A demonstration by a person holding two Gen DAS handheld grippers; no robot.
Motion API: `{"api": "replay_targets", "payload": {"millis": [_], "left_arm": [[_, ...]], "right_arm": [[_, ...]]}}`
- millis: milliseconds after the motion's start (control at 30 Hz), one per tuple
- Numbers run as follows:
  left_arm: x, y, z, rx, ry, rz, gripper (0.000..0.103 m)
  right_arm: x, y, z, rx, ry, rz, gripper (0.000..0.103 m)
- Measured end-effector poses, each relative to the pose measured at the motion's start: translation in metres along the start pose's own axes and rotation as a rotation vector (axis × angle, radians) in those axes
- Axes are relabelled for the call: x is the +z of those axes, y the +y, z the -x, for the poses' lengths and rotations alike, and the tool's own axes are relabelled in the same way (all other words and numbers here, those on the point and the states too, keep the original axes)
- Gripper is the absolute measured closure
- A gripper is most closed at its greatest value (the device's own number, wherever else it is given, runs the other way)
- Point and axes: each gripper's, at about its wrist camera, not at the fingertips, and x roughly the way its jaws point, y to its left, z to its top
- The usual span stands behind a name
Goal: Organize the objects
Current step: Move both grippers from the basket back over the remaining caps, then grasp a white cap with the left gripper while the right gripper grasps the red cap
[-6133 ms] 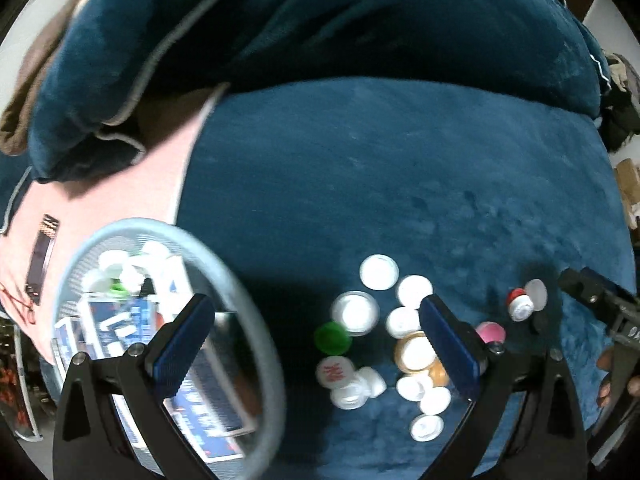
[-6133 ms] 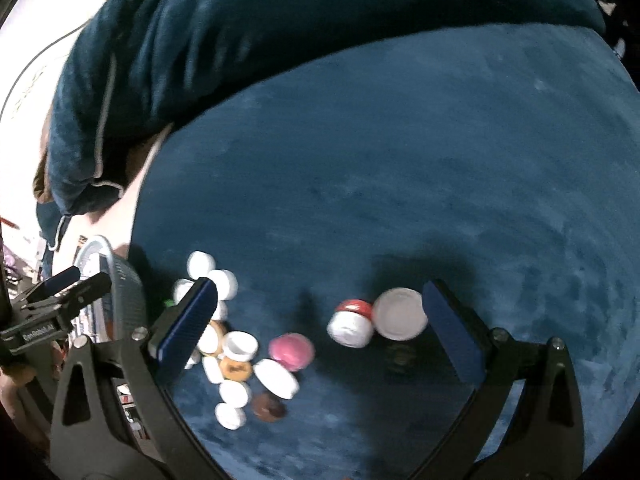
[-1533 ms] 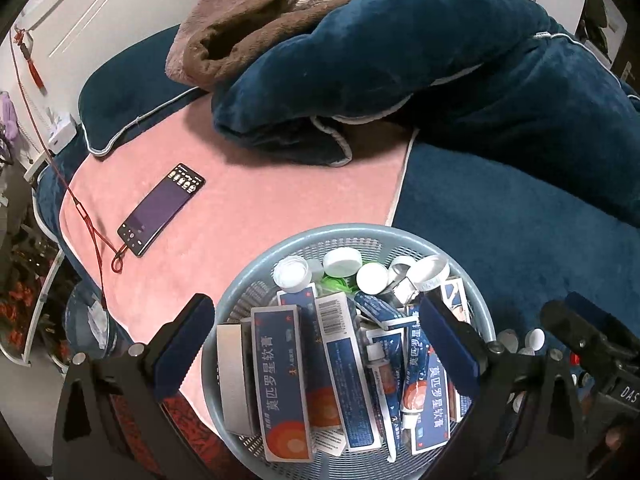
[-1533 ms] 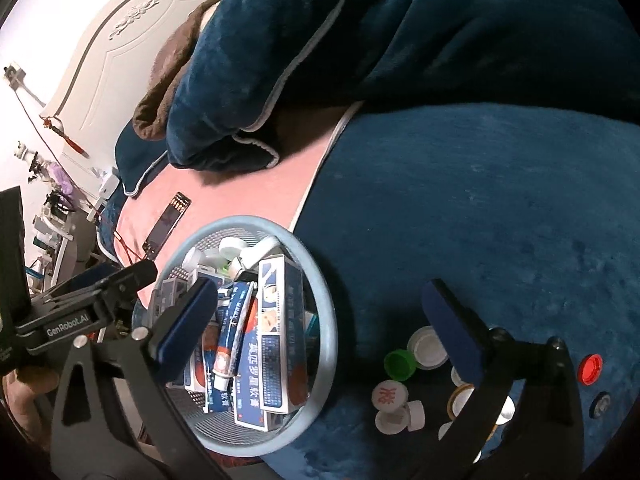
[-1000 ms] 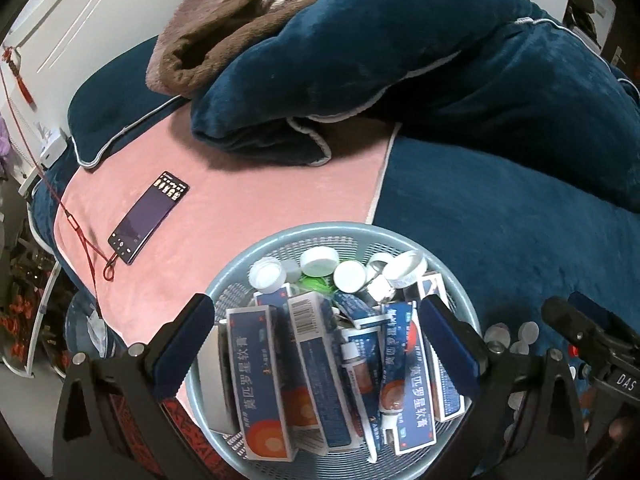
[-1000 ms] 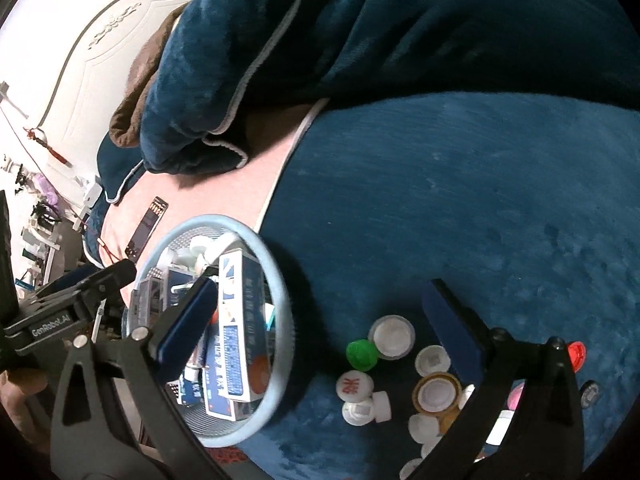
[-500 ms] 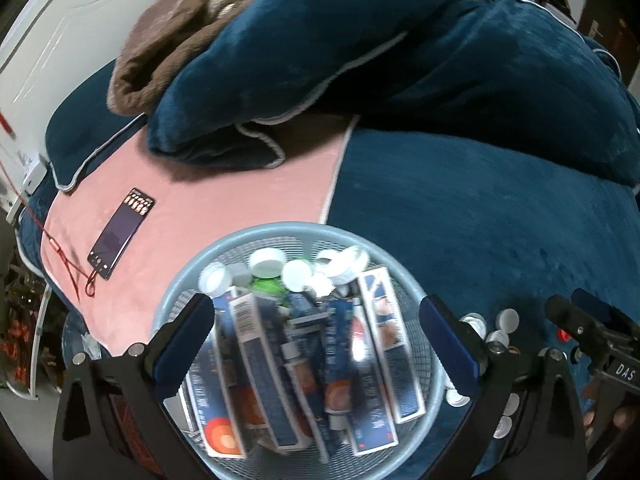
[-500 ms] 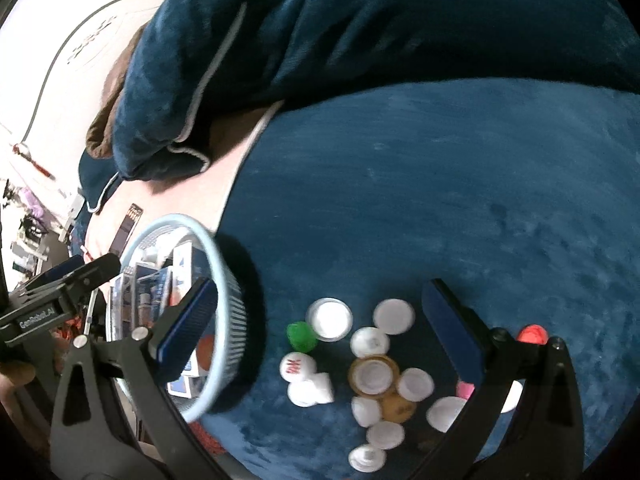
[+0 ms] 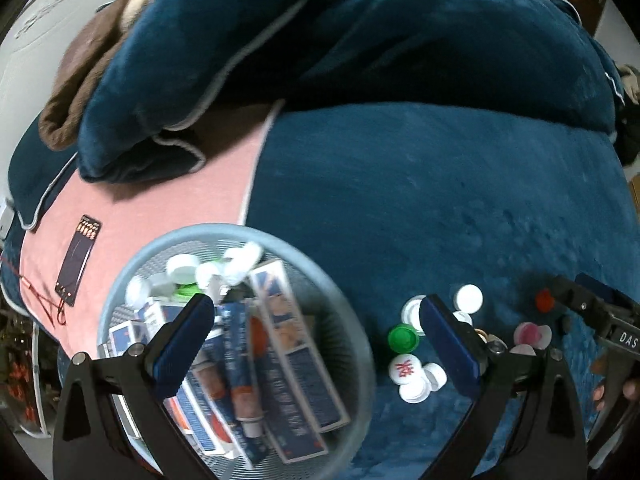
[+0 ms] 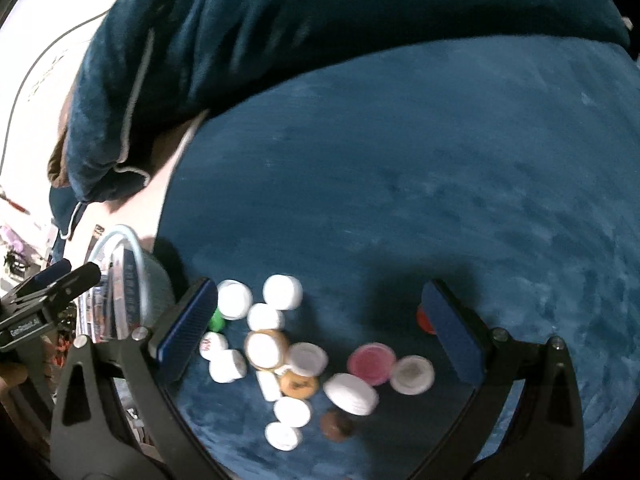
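A round blue mesh basket (image 9: 352,320) holds several blue medicine boxes (image 9: 288,336) and white caps. To its right, loose bottle caps lie on the dark blue blanket: a green cap (image 9: 403,339), a white cap with red print (image 9: 405,369), a pink cap (image 10: 371,362) and a red cap (image 9: 545,301). My left gripper (image 9: 316,340) hovers open over the basket's right rim. My right gripper (image 10: 320,334) hangs open above the cap pile, nothing between its fingers. The basket (image 10: 120,264) shows at the left edge of the right wrist view.
A pink sheet (image 9: 160,200) with a dark phone (image 9: 78,260) lies left of the basket. Bunched dark blue bedding (image 9: 340,40) and a brown blanket (image 9: 88,68) rise at the back. Open blue blanket (image 10: 440,160) stretches beyond the caps.
Both grippers have swung right, from over the basket toward the cap pile. The basket slid left in both views; more caps now lie under the right gripper. Both jaws stayed open.
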Motion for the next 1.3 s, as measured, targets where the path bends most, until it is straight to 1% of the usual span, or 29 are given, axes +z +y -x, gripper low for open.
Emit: {"api": "replay_targets", "payload": {"millis": [233,367,433,533,567,633,667,700,733,767,833,867,1000,1067,1167,1200,1267,1300], "left_arm": [[0.003,-0.029,-0.008,-0.029,0.024,-0.06,0.001],[0.004,-0.046,-0.019,-0.051,0.06,-0.089,0.001],[0.005,-0.054,-0.027,-0.075,0.09,-0.091,0.001],[0.007,-0.063,-0.039,-0.129,0.135,-0.067,0.001],[0.007,-0.066,-0.042,-0.142,0.148,-0.061,0.001],[0.008,-0.073,-0.052,-0.168,0.172,-0.056,0.001],[0.008,-0.078,-0.055,-0.17,0.177,-0.063,0.001],[0.008,-0.083,-0.058,-0.167,0.18,-0.072,0.001],[0.008,-0.087,-0.061,-0.162,0.183,-0.083,0.001],[0.009,-0.092,-0.065,-0.158,0.187,-0.101,0.001],[0.009,-0.099,-0.069,-0.157,0.189,-0.122,0.002],[0.01,-0.104,-0.072,-0.161,0.187,-0.137,0.002],[0.013,-0.116,-0.081,-0.196,0.193,-0.153,0.007],[0.012,-0.12,-0.087,-0.223,0.214,-0.157,0.007],[0.011,-0.128,-0.094,-0.243,0.236,-0.179,0.009],[0.01,-0.131,-0.096,-0.247,0.242,-0.188,0.014],[0.008,-0.137,-0.1,-0.253,0.258,-0.208,0.016],[0.007,-0.14,-0.102,-0.254,0.264,-0.216,0.019]], "right_arm": [[-0.005,-0.036,0.004,-0.064,0.016,-0.041,0.0],[-0.007,-0.057,0.004,-0.11,0.039,-0.086,0.0],[-0.01,-0.065,0.001,-0.122,0.05,-0.106,0.0],[-0.014,-0.067,-0.009,-0.106,0.072,-0.1,0.002],[-0.014,-0.067,-0.012,-0.103,0.08,-0.094,0.004],[-0.016,-0.065,-0.02,-0.108,0.098,-0.072,0.019],[-0.017,-0.064,-0.024,-0.108,0.107,-0.055,0.022],[-0.019,-0.062,-0.028,-0.108,0.116,-0.035,0.027],[-0.019,-0.061,-0.032,-0.109,0.124,-0.019,0.036],[-0.02,-0.06,-0.036,-0.112,0.131,0.0,0.041],[-0.021,-0.061,-0.039,-0.129,0.124,0.024,0.067],[-0.021,-0.062,-0.038,-0.133,0.116,0.028,0.072],[-0.02,-0.069,-0.032,-0.113,0.091,0.0,0.072],[-0.021,-0.075,-0.029,-0.107,0.089,-0.016,0.072],[-0.022,-0.082,-0.028,-0.102,0.094,-0.037,0.072],[-0.022,-0.081,-0.029,-0.1,0.094,-0.041,0.072],[-0.023,-0.082,-0.029,-0.094,0.094,-0.051,0.071],[-0.023,-0.081,-0.03,-0.092,0.093,-0.054,0.071]]}}
